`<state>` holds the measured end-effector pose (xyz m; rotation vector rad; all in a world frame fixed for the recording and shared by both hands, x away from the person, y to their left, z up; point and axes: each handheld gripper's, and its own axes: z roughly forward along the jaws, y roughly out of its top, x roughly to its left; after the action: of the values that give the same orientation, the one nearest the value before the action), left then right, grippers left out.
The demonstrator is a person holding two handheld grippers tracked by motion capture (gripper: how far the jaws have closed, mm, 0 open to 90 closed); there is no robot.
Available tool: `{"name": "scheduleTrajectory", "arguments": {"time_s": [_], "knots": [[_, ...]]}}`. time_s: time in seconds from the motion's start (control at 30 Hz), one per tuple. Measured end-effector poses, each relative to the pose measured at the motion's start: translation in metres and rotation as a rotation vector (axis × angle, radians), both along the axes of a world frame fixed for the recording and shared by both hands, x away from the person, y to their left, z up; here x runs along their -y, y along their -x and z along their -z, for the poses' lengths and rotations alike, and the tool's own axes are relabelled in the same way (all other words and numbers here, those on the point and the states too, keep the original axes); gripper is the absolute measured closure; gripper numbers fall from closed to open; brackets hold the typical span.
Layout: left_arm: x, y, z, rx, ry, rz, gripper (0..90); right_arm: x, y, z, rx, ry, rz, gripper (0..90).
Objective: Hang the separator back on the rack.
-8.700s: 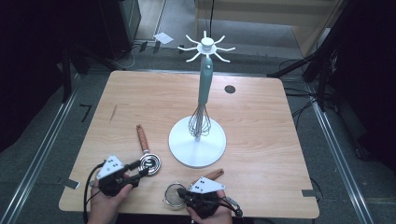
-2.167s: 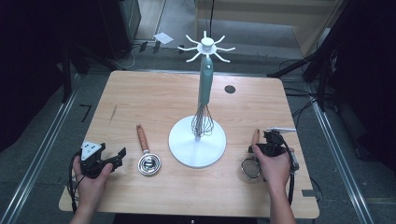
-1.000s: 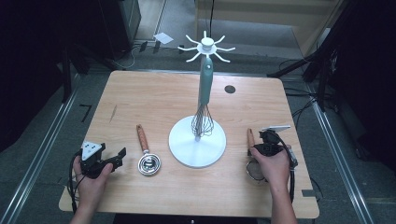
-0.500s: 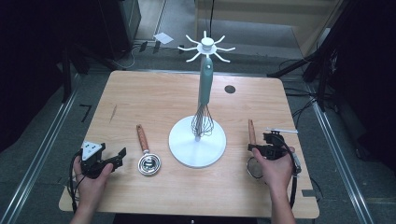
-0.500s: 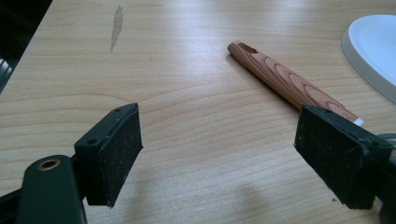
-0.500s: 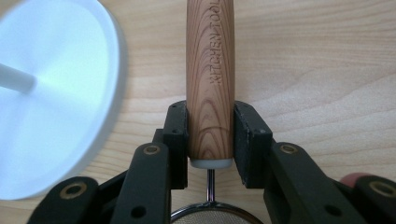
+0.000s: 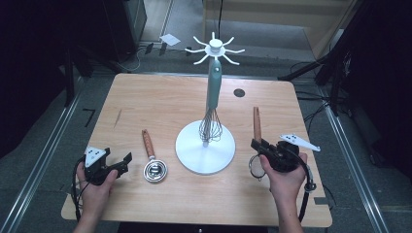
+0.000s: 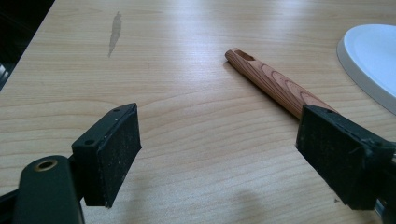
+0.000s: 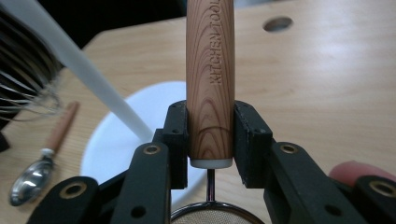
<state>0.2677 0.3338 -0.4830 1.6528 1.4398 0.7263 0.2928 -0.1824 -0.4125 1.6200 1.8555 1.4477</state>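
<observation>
Your right gripper sits low in the right gripper view, its two black pads pinching the wooden handle of the strainer just above the handle's white end cap. The handle rises straight up the middle of the frame from between the jaws, and the mesh rim shows at the bottom edge beneath them. In the high view that gripper is at the lower right, the strainer pointing toward the top of the frame. Your left gripper, at the lower left, has its jaws spread wide with nothing between them. Just to its right lies the spoon. Farther back, mid-frame, stands the white utensil stand with a whisk hanging on it.
</observation>
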Motion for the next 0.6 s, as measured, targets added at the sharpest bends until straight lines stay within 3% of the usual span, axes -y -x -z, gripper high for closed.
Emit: {"name": "scheduleTrajectory", "arguments": {"time_s": [0.1, 0.43, 0.6], "knots": [[0.000, 0.000, 0.000, 0.001, -0.001, -0.001, 14.2, -0.005, 0.000, -0.007, 0.047, -0.032, -0.036, 70.5], [-0.002, -0.001, 0.000, 0.001, 0.024, -0.002, 14.2, -0.021, 0.006, -0.023, 0.205, 0.006, -0.035, 70.5], [-0.003, -0.001, 0.000, 0.006, 0.033, -0.006, 14.2, -0.025, 0.008, -0.031, 0.264, 0.007, -0.068, 70.5]]}}
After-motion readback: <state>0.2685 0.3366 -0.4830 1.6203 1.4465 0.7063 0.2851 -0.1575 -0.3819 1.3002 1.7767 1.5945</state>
